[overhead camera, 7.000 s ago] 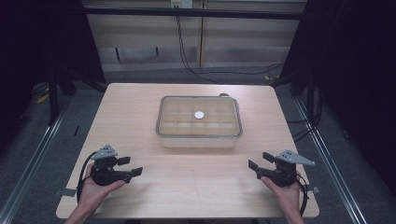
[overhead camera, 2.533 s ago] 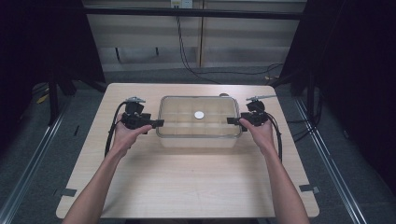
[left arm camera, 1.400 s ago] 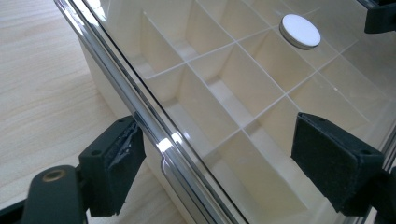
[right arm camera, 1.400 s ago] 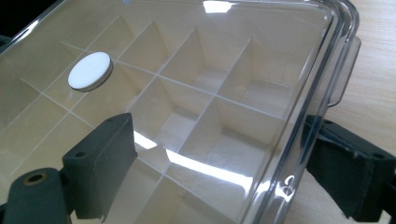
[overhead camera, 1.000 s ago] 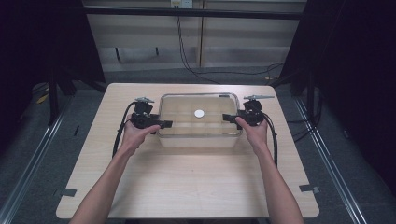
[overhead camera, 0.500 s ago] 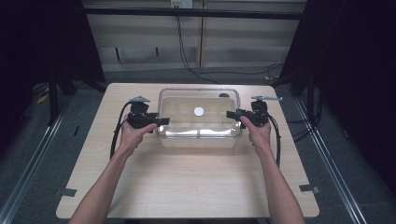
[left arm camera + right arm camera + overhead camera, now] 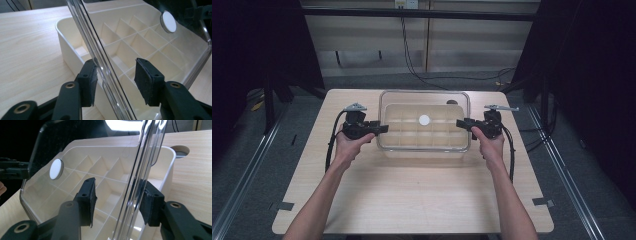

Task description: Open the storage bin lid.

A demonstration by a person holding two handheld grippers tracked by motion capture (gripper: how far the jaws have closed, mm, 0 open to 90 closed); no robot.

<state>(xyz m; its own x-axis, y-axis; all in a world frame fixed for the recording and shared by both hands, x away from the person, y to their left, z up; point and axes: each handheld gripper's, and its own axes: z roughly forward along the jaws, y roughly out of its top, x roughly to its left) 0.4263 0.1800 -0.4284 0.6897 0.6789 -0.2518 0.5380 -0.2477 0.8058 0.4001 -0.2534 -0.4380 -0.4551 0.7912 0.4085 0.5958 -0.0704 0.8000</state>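
Observation:
A clear lid (image 7: 402,100) with a white round knob (image 7: 424,119) hangs slightly above a cream box (image 7: 422,152) divided into several compartments. My left gripper (image 7: 382,128) is at the lid's left edge and my right gripper (image 7: 460,123) at its right edge. Both pairs of jaws have just been closing, with the lid's rim between them. In the left gripper view the lid (image 7: 140,30) runs between my jaws (image 7: 116,80) above the box (image 7: 67,47). The right gripper view shows the lid's rim (image 7: 140,167) between my jaws (image 7: 117,200).
The box stands at the back middle of a light wooden table (image 7: 412,200). A round cable hole (image 7: 451,102) lies just behind the box. Both forearms reach in from the near edge. Dark floor and cables surround the table.
Both grippers came from the near corners to the lid's two ends. Over the last second their jaws narrowed on the rim, and the lid now sits a little higher than the box.

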